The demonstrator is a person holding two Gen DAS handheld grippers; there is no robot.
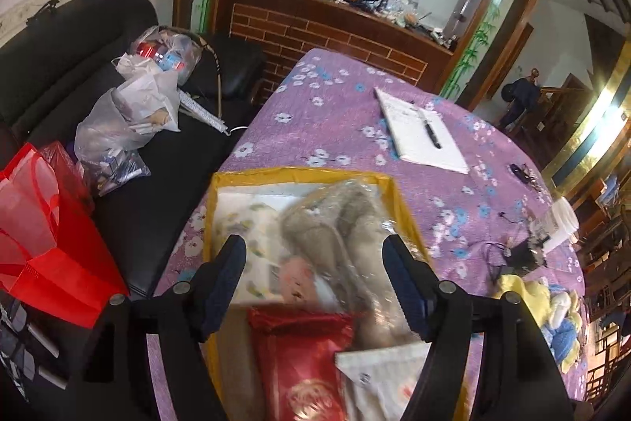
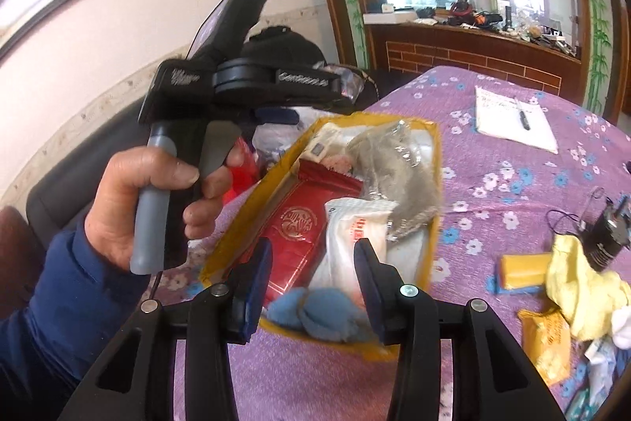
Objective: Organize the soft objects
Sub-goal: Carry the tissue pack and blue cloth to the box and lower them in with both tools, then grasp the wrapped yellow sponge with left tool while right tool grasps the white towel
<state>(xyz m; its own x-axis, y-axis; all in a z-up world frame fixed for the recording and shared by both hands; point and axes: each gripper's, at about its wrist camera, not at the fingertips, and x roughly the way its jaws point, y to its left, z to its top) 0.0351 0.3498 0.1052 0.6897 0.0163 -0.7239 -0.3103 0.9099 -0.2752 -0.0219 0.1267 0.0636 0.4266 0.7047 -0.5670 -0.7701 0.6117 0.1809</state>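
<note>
Purple flowery bench [image 2: 493, 184] holds my yellow box [image 2: 434, 160], nearly full. Both grippers, left [image 1: 315, 283] and right [image 2: 313, 283], hang open and empty. Next I fetch the yellow cloth [image 2: 583, 287] at three o'clock.

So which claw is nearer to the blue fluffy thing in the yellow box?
Right. The right claw hovers open directly over the blue fluffy thing at the box's near end; the left claw is open farther along, above the grey plush.
</note>
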